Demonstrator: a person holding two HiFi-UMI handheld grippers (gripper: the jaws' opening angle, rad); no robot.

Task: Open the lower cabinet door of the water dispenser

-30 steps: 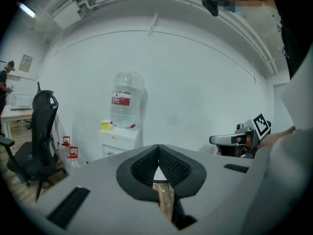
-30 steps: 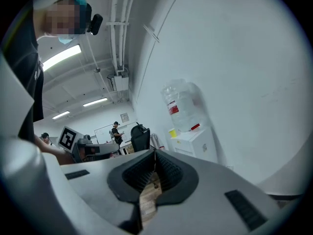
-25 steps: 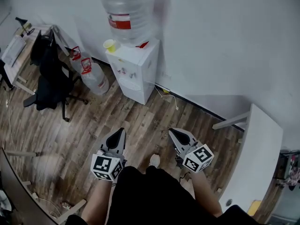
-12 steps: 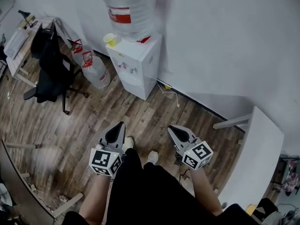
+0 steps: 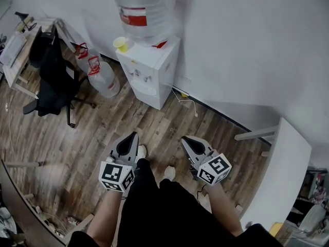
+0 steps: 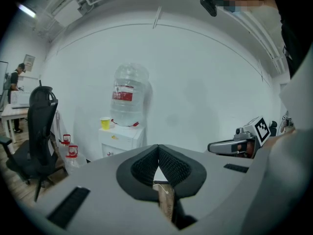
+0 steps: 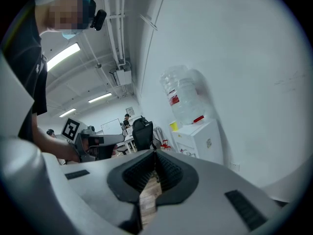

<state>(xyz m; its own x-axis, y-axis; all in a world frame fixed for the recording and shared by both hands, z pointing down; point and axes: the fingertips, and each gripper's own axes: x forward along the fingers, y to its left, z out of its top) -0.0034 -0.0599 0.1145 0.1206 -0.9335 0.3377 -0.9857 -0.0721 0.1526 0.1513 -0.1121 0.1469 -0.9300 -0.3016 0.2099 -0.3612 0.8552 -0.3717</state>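
Note:
A white water dispenser (image 5: 149,73) stands against the white wall, with a large clear bottle (image 5: 141,12) on top and a yellow cup (image 5: 121,45) beside the bottle. Its lower cabinet door (image 5: 145,95) looks closed. The dispenser (image 6: 119,141) also shows ahead in the left gripper view, and the dispenser (image 7: 199,140) is in the right gripper view too. My left gripper (image 5: 132,136) and right gripper (image 5: 185,139) are both shut and hold nothing. They hang side by side over the wood floor, well short of the dispenser, pointing toward it.
Two empty water jugs (image 5: 97,73) with red caps stand left of the dispenser. A black office chair (image 5: 51,78) and a desk (image 5: 15,50) sit at the far left. A white table (image 5: 282,174) is at the right. A cable (image 5: 187,103) lies by the wall.
Both grippers have drifted slightly forward toward the dispenser with the person's step; the dispenser sits a little farther right in view. Jaws stay shut.

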